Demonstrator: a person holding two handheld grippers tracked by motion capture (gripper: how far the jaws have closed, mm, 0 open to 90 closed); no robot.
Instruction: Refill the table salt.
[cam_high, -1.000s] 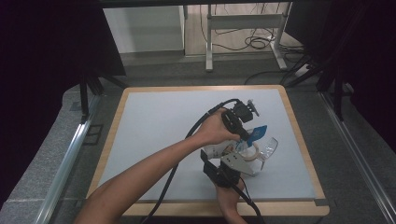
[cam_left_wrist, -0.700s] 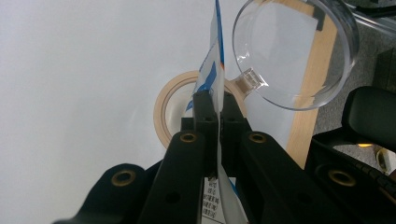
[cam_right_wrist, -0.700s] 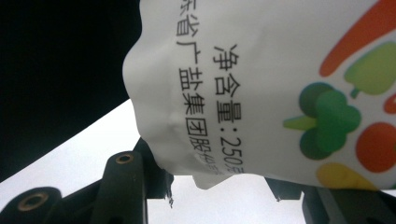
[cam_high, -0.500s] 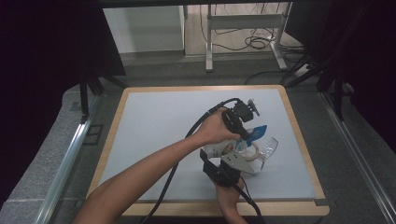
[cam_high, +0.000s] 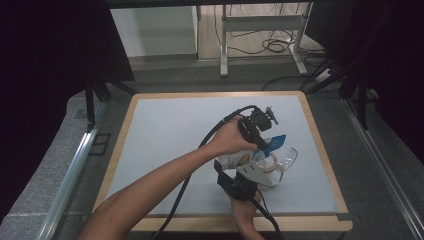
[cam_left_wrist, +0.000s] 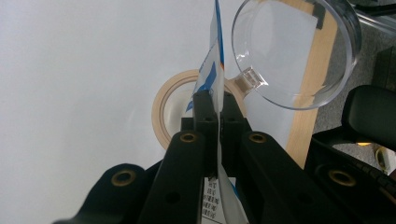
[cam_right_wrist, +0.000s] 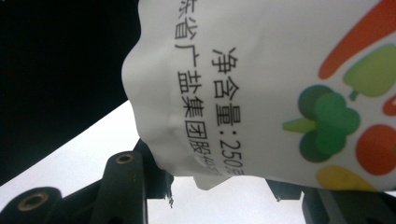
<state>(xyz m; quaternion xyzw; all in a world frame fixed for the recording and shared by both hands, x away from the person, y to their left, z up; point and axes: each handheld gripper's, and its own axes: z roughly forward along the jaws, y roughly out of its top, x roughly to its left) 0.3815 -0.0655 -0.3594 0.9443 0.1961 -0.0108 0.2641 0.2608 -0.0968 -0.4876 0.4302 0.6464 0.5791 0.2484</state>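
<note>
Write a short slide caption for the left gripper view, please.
Left gripper pinches bag edge above tape roll and clear cup.

You see a grey mat (cam_high: 165, 140) in a wooden frame (cam_high: 320, 145). Beyond it stand metal table legs (cam_high: 223, 40) and loose floor cables (cam_high: 272, 46).

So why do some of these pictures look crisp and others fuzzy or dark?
High view: the table mat is evenly lit, while the surroundings fall into deep shadow. Left gripper view: the clear bowl and tape roll look sharp, with small glints on the bowl's rim; the near black fingers are softer. Right gripper view: the bag sits so close that its print blurs slightly, beside a black corner.
</note>
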